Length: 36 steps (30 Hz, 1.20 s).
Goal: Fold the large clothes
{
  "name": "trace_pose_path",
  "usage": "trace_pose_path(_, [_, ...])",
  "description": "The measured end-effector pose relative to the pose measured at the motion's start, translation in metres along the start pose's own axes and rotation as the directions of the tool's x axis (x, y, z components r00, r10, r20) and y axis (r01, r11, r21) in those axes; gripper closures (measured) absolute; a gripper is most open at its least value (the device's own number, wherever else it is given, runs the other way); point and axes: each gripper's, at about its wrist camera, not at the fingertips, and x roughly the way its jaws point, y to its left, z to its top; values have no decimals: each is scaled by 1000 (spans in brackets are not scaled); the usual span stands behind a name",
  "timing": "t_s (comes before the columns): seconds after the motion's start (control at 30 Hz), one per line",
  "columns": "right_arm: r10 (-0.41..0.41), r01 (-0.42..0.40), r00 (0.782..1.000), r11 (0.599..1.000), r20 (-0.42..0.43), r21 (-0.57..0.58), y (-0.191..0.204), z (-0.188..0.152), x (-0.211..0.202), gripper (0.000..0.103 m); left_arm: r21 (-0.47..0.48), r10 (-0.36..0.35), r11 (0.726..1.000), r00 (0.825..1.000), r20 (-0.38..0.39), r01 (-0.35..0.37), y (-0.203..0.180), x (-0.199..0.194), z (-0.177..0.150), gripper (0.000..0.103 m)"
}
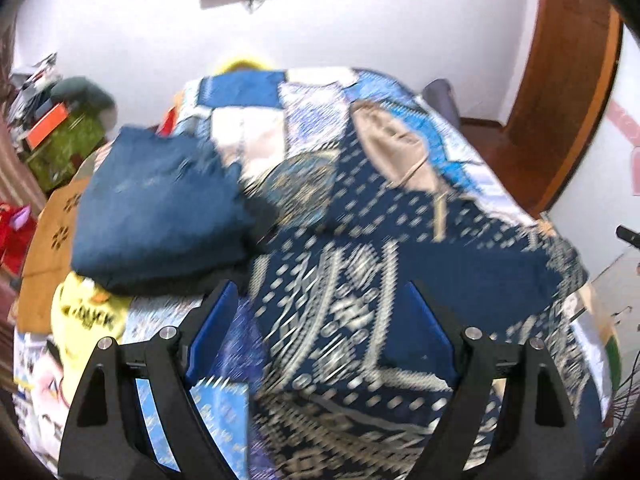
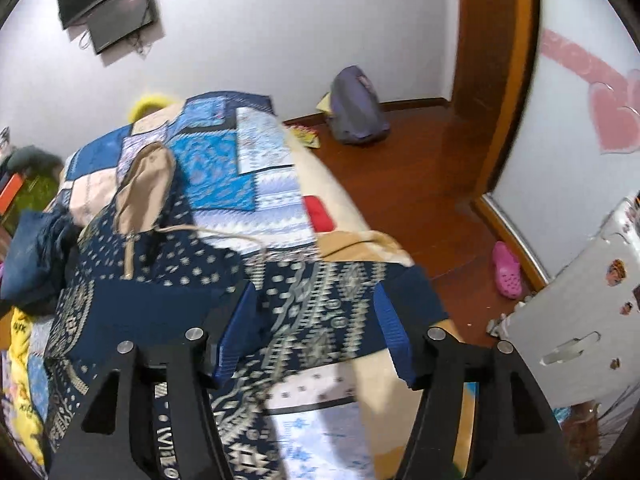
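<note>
A large navy garment with a white pattern (image 1: pixel 360 280) lies spread on the bed, with a beige lining and drawstring at its far end (image 1: pixel 396 152). It also shows in the right wrist view (image 2: pixel 192 280). My left gripper (image 1: pixel 320 320) is open just above the cloth, with nothing between its blue pads. My right gripper (image 2: pixel 316 320) is open over the garment's right edge, near the bed's side. Both views are blurred by motion.
A folded blue garment (image 1: pixel 160 208) sits on the bed at the left, above a yellow printed item (image 1: pixel 88 316). The patchwork bedspread (image 2: pixel 240 168) covers the bed. A purple backpack (image 2: pixel 356 108) and a pink clog (image 2: pixel 506 270) lie on the wooden floor to the right.
</note>
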Motion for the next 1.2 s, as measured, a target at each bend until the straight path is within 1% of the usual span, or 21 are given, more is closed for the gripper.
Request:
trace_pose_path(0.13, [-16,18,999,997,-41,69,-30,-4,10,45,22,-52,998,999,4,52,-24,8,16,18])
trace_pose_path(0.27, [32,-6,992,980,-126,199,-64,-19,36,45,52,-82,995,996,-23,83,-49,24,19,18])
trace_pose_path(0.37, [87,-20,977,946,-195,323,-87,-34,64,45,74,-97,992,994,-54,100,-64,39,14,18])
trace_pose_path(0.47, [130,-20,963,908,-237,419,-104,-45,86,45,84,-107,990,990,-90,114,-75,55,6,18])
trace_pose_path(0.53, [157,-14,954,874,-254,486,-114,-51,102,45,85,-113,989,987,-118,123,-78,65,0,18])
trace_pose_path(0.63, [196,-27,946,839,-257,544,-120,-53,116,45,81,-105,990,984,-147,118,-79,77,-7,18])
trace_pose_path(0.73, [191,-13,948,823,-256,567,-121,-51,131,45,66,-98,992,980,-172,111,-76,87,-12,18])
trace_pose_path(0.8, [165,5,956,820,-244,573,-122,-48,139,45,53,-95,993,978,-185,107,-72,93,-15,18])
trace_pose_path(0.83, [149,15,961,815,-235,579,-123,-47,142,48,48,-94,993,977,-190,105,-70,95,-17,18])
trace_pose_path(0.87, [136,22,965,811,-225,585,-125,-45,144,56,44,-94,994,976,-194,104,-69,96,-17,18])
trace_pose_path(0.9, [127,31,966,807,-224,589,-125,-44,146,61,39,-93,994,976,-198,102,-67,98,-18,18])
trace_pose_path(0.97, [118,38,968,800,-220,598,-126,-43,148,81,34,-89,995,976,-201,98,-64,99,-19,18])
trace_pose_path(1.0, [115,38,970,800,-215,599,-126,-42,148,86,33,-86,995,976,-201,94,-63,99,-20,18])
trace_pose_path(1.03, [110,38,971,804,-211,593,-125,-41,146,94,34,-84,995,976,-200,92,-62,99,-21,18])
trace_pose_path(1.13, [83,40,978,822,-190,568,-121,-35,136,96,39,-78,995,978,-195,87,-60,97,-23,18])
trace_pose_path(1.2, [64,33,985,842,-160,538,-116,-27,121,96,43,-77,995,978,-192,87,-59,94,-23,18])
